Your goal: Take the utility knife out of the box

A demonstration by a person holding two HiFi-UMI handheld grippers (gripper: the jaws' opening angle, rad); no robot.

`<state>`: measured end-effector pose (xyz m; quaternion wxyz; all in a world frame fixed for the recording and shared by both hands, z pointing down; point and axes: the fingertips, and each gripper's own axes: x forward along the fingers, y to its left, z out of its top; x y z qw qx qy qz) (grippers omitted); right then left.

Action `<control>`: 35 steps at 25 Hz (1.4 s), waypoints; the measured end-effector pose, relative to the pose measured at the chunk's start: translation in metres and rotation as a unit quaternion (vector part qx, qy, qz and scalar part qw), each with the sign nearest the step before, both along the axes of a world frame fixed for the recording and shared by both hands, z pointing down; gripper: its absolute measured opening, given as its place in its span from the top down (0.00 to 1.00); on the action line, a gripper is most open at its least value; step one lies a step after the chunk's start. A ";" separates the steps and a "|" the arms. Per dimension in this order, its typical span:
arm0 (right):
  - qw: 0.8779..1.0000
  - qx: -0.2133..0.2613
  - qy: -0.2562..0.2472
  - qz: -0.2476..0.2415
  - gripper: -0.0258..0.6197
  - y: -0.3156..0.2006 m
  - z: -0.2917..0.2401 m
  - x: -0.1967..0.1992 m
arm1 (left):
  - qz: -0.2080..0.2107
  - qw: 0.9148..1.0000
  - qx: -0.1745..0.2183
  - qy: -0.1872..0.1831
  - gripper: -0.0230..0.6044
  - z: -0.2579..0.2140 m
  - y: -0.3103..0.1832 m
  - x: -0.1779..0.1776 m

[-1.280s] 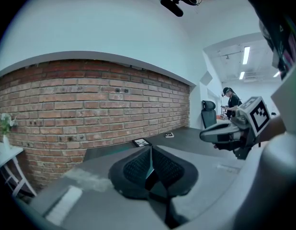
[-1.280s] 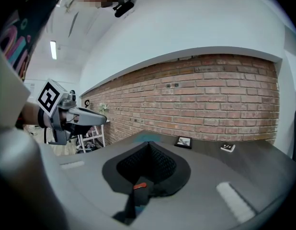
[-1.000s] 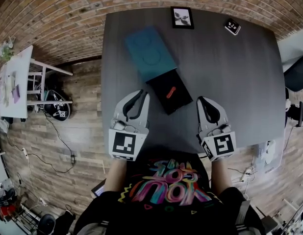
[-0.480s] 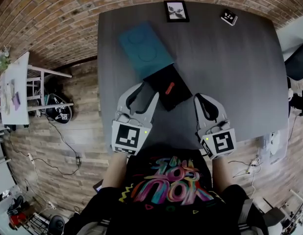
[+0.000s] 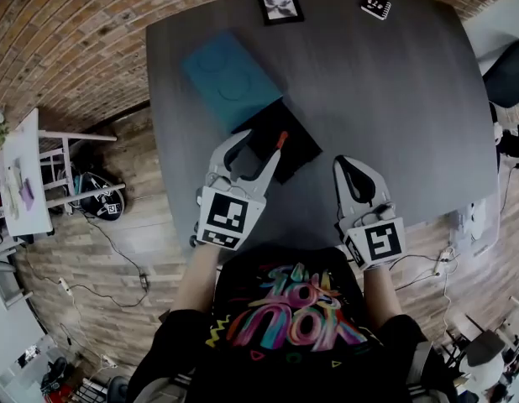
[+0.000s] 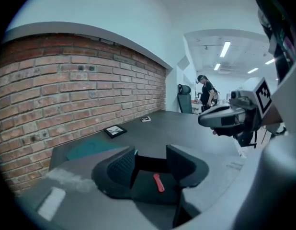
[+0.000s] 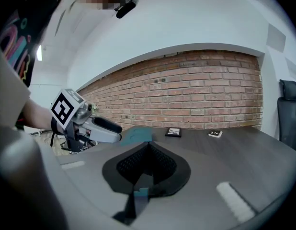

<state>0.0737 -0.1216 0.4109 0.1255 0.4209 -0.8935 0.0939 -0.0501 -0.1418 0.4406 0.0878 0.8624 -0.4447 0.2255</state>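
An open black box (image 5: pixel 286 147) lies on the dark table, and its teal lid (image 5: pixel 228 81) lies just beyond it. A small orange-red utility knife (image 5: pixel 281 139) rests flat inside the box. My left gripper (image 5: pixel 258 141) reaches over the box's near corner. Its jaws are still opening and press on nothing. In the left gripper view the knife (image 6: pixel 158 182) lies low between the two fingers (image 6: pixel 120 166). My right gripper (image 5: pixel 358 173) hovers to the right of the box, jaws shut and empty. The right gripper view shows its pads (image 7: pixel 138 164) closed together.
A framed picture (image 5: pixel 279 4) and a small marker tile (image 5: pixel 375 5) sit at the table's far edge. A brick wall runs behind the table. A white side table (image 5: pixel 24 166) stands on the floor at left. A person (image 6: pixel 205 92) stands far off in the room.
My left gripper has moved forward to the black box and its jaws have spread apart. The right gripper has hardly shifted and stays shut.
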 end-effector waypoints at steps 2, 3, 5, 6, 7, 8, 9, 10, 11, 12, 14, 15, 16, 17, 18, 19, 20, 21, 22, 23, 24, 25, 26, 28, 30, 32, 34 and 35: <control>1.000 -0.004 -0.002 0.012 0.96 0.003 0.002 0.006 | 0.015 1.000 -0.020 -0.005 0.65 0.014 -0.001 0.009; 1.000 -0.006 -0.003 0.018 0.96 0.005 0.002 0.009 | 0.022 0.999 -0.030 -0.008 0.65 0.021 -0.002 0.013; 1.000 -0.012 -0.003 0.026 0.96 0.007 0.005 0.014 | 0.036 0.998 -0.050 -0.015 0.65 0.035 -0.005 0.020; 1.000 -0.013 -0.003 0.028 0.96 0.008 0.007 0.016 | 0.042 0.997 -0.057 -0.021 0.65 0.041 -0.006 0.023; 0.999 -0.014 -0.005 0.031 0.96 0.009 0.009 0.019 | 0.048 0.996 -0.064 -0.028 0.65 0.048 -0.008 0.026; 0.999 -0.016 -0.008 0.034 0.96 0.010 0.012 0.020 | 0.053 0.995 -0.070 -0.035 0.65 0.054 -0.008 0.028; 0.999 -0.019 -0.011 0.038 0.96 0.012 0.015 0.022 | 0.058 0.994 -0.077 -0.043 0.65 0.061 -0.008 0.029; 0.999 -0.022 -0.014 0.040 0.96 0.013 0.017 0.023 | 0.063 0.993 -0.084 -0.050 0.65 0.068 -0.007 0.030; 0.999 -0.024 -0.016 0.042 0.96 0.014 0.018 0.024 | 0.069 0.992 -0.089 -0.058 0.65 0.073 -0.007 0.032; 0.999 -0.025 -0.016 0.044 0.96 0.015 0.020 0.024 | 0.076 0.991 -0.094 -0.065 0.65 0.078 -0.007 0.034; 0.999 -0.027 -0.017 0.044 0.96 0.016 0.022 0.025 | 0.089 0.987 -0.104 -0.079 0.65 0.087 -0.007 0.038; 0.999 -0.027 -0.018 0.043 0.96 0.017 0.022 0.025 | 0.097 0.986 -0.110 -0.084 0.65 0.090 -0.007 0.041; 0.998 -0.029 -0.019 0.042 0.96 0.017 0.023 0.025 | 0.104 0.984 -0.114 -0.087 0.65 0.094 -0.007 0.044; 0.998 -0.032 -0.021 0.041 0.96 0.017 0.024 0.024 | 0.111 0.983 -0.119 -0.090 0.65 0.097 -0.007 0.047; 0.998 -0.033 -0.023 0.039 0.96 0.017 0.025 0.024 | 0.116 0.981 -0.125 -0.094 0.65 0.101 -0.007 0.049; 0.998 -0.035 -0.024 0.038 0.96 0.017 0.026 0.024 | 0.119 0.979 -0.131 -0.101 0.65 0.104 -0.007 0.050; 0.998 -0.037 -0.025 0.038 0.96 0.017 0.026 0.024 | 0.120 0.977 -0.138 -0.109 0.65 0.109 -0.008 0.050; 0.998 -0.038 -0.026 0.039 0.96 0.017 0.027 0.024 | 0.119 0.975 -0.148 -0.117 0.65 0.114 -0.008 0.049; 0.998 -0.037 -0.028 0.039 0.96 0.017 0.027 0.024 | 0.116 0.973 -0.158 -0.124 0.65 0.118 -0.009 0.049; 0.998 -0.036 -0.031 0.039 0.96 0.016 0.027 0.025 | 0.112 0.971 -0.167 -0.129 0.65 0.122 -0.010 0.048; 0.998 -0.035 -0.032 0.039 0.96 0.016 0.027 0.026 | 0.108 0.970 -0.176 -0.132 0.65 0.124 -0.012 0.049; 0.998 -0.036 -0.033 0.039 0.96 0.016 0.028 0.027 | 0.104 0.968 -0.184 -0.133 0.65 0.126 -0.013 0.049; 0.998 -0.036 -0.034 0.040 0.96 0.016 0.028 0.028 | 0.101 0.967 -0.193 -0.135 0.65 0.129 -0.014 0.050; 0.998 -0.038 -0.035 0.041 0.96 0.015 0.028 0.031 | 0.100 0.963 -0.206 -0.145 0.65 0.135 -0.017 0.051; 0.998 -0.040 -0.035 0.043 0.96 0.014 0.029 0.034 | 0.107 0.957 -0.211 -0.165 0.65 0.142 -0.020 0.051; 0.998 -0.041 -0.035 0.045 0.96 0.014 0.029 0.037 | 0.114 0.952 -0.213 -0.188 0.65 0.149 -0.023 0.051; 0.997 -0.043 -0.035 0.045 0.96 0.013 0.030 0.039 | 0.122 0.946 -0.216 -0.209 0.65 0.156 -0.023 0.050; 0.997 -0.045 -0.034 0.045 0.96 0.012 0.031 0.040 | 0.128 0.942 -0.218 -0.220 0.65 0.159 -0.022 0.050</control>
